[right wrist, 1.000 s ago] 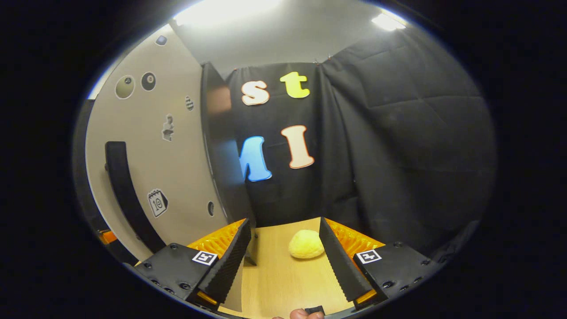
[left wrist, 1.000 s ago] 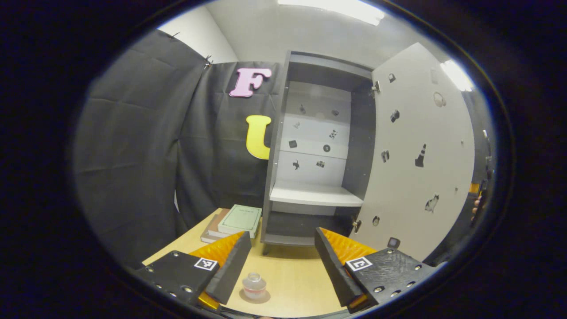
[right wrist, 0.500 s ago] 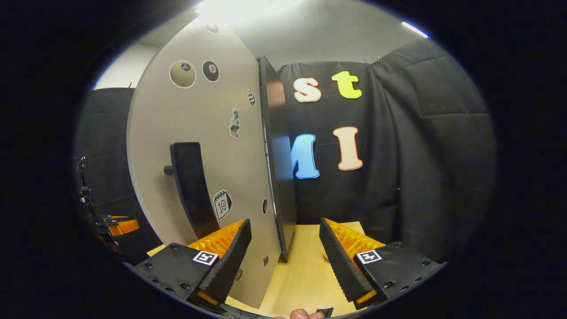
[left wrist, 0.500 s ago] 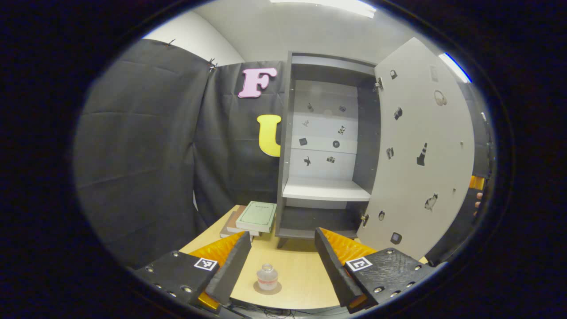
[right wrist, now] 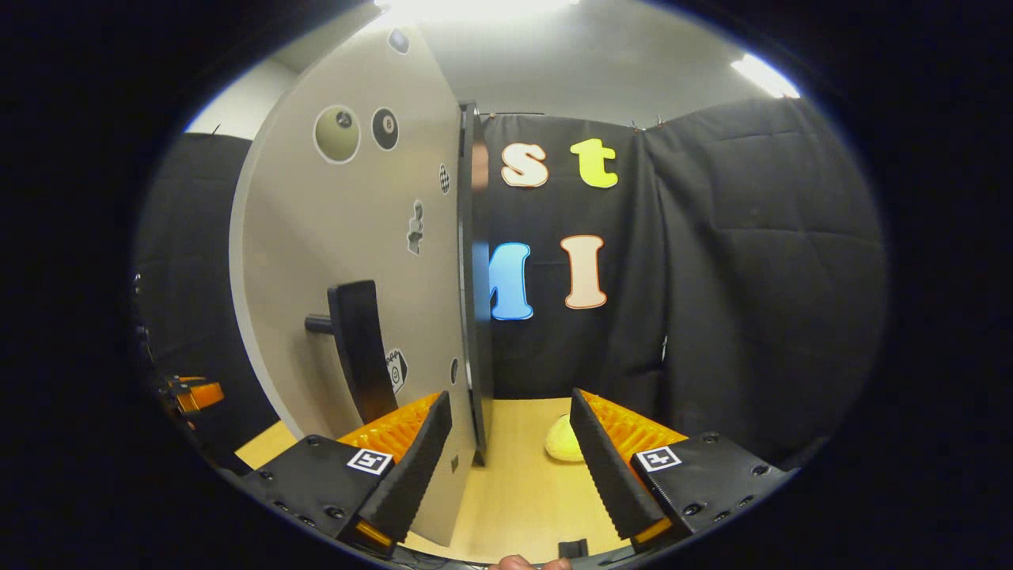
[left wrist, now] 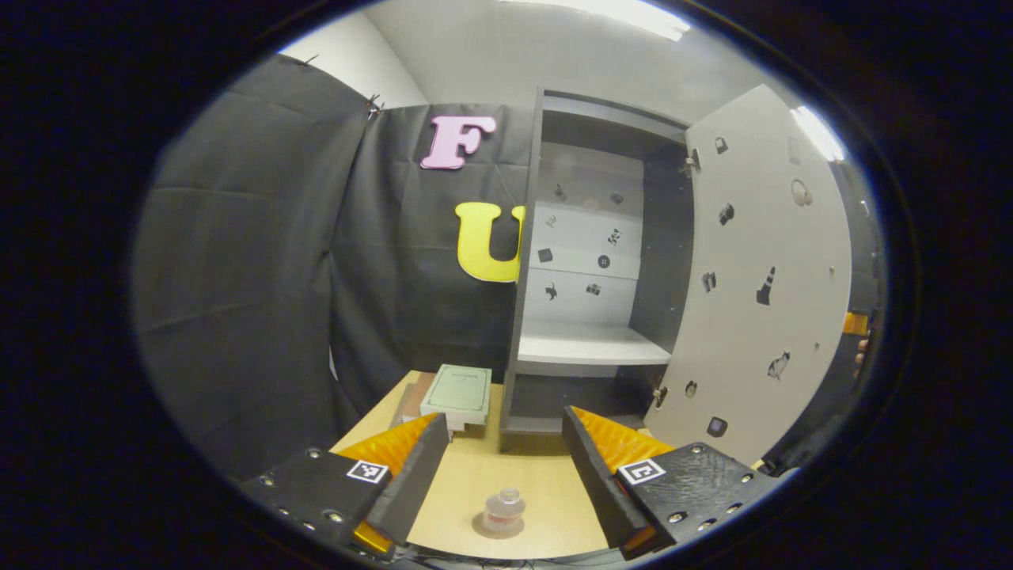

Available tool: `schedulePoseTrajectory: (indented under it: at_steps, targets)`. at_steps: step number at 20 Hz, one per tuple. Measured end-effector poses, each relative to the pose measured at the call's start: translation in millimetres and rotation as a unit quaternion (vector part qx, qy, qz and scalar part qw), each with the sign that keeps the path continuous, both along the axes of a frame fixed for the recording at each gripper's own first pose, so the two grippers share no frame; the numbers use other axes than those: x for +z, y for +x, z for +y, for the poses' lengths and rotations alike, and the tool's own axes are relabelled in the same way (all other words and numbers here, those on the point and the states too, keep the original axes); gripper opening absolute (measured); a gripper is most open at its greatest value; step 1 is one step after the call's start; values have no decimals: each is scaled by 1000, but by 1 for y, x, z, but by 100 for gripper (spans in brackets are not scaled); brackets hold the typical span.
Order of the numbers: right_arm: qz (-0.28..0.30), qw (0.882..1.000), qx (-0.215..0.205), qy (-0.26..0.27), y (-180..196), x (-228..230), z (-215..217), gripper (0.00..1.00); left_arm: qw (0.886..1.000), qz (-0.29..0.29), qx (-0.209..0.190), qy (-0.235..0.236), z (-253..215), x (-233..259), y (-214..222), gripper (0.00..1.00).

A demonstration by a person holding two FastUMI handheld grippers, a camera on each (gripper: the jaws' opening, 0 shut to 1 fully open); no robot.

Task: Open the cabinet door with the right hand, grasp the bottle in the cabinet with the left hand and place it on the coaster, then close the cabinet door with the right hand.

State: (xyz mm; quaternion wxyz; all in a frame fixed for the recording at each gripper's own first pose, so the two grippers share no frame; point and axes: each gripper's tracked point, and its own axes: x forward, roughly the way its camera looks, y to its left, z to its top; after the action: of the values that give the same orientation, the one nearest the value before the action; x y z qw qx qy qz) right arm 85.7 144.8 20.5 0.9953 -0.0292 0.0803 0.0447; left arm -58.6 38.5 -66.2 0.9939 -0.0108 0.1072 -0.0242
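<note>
Judged from the layout: closing step in hand, with the small clear glass bottle already standing on the round brown coaster at the lower centre of the left gripper view, on the light wooden table. Bottle upright, long axis vertical, stopper toward the top of the frame. Left gripper with jaws apart and empty, straddling the bottle from behind without touching. Tall grey cabinet at centre, shelves bare, its pale stickered door swung wide at right. In the right gripper view, right gripper also spread and empty, door edge between the fingers, black bar handle at centre left. Next: probably a push on the door's outer face to shut it.
</note>
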Motion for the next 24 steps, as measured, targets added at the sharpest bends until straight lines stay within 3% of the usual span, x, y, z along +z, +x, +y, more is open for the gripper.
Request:
schedulePoseTrajectory:
  at_steps: [3,11,24]
  targets:
    - [-7,1000,-6,-29,-3,2,14,96,1000,5,-8,-11,20,-8,1,89]
    - [-15,999,16,-33,-7,-3,91,96,1000,2,-7,-28,77,-19,0,87]
    - [-5,997,66,-36,33,-30,191,96,999,13,9,-44,137,-37,7,87]
